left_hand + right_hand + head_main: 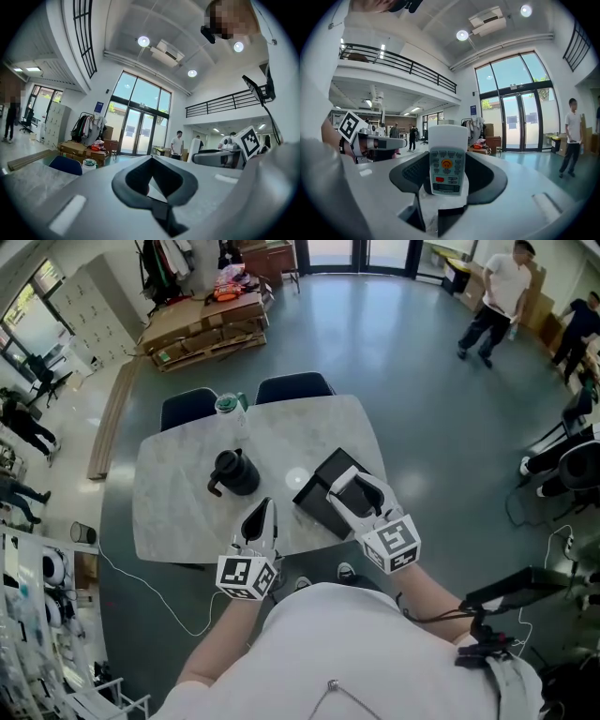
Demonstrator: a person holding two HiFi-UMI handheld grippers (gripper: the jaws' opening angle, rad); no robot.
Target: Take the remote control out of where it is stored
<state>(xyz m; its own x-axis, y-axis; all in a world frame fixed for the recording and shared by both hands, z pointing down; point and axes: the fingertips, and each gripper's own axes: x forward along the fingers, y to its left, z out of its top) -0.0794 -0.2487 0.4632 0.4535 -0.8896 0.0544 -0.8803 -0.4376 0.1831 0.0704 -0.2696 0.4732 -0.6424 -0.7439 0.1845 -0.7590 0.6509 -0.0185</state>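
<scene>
Person's white top (375, 652) nearest, both grippers just beyond it. Right gripper (349, 488) clamped on remote control (447, 159). Remote out of black box (314, 486), above box at table's (178, 512) near right edge. Jaws pinch lower body only, upper half sticks out free. Left gripper (262, 517) closed on nothing, at near edge.

Risks, judged:
- smooth casing pivots or slips under light pinch
- fall past near edge onto floor
- wide swing clips black jug (234, 472) mid-table
</scene>
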